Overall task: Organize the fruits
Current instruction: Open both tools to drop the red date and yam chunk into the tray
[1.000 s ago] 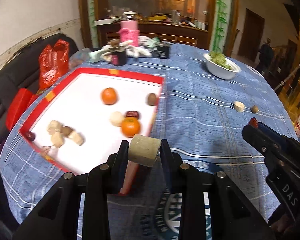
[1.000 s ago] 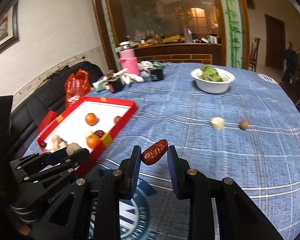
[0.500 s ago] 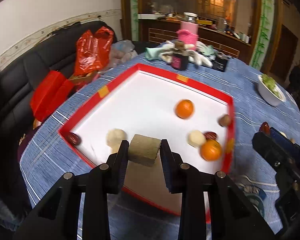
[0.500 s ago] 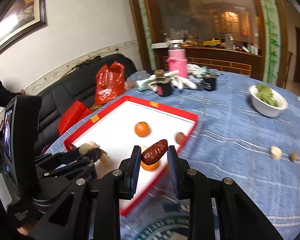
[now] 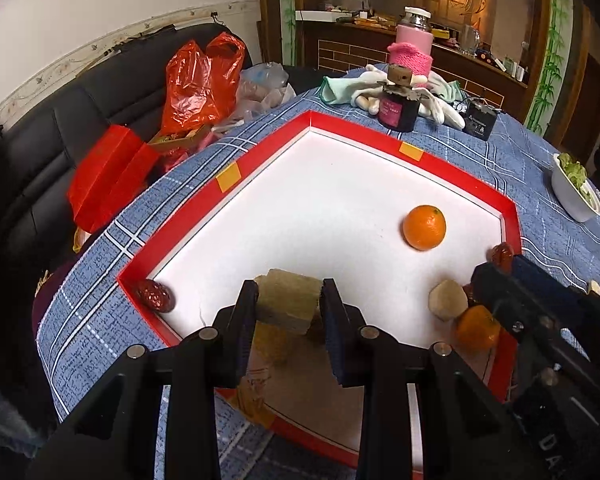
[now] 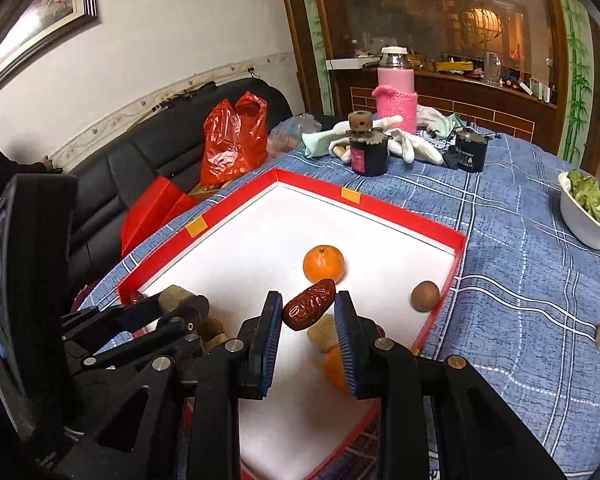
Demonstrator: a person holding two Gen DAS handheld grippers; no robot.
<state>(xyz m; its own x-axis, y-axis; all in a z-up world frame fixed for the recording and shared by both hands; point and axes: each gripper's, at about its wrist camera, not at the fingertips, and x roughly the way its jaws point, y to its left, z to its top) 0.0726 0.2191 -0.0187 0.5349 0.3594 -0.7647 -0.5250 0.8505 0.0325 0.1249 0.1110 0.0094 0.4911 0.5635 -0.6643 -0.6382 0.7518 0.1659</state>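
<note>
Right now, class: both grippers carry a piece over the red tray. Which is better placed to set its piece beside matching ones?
Left, probably. The left gripper holds a tan chunk directly above similar tan pieces; the right gripper's red date hangs far from the corner date.

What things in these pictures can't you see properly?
- Tan cut chunks under the left gripper: left wrist view, hidden by its fingers and the beige block it holds.
- Second orange mandarin: right wrist view, half behind the right gripper holding the wrinkled red date.
- White bowl of greens: cut by the right edge.
</note>
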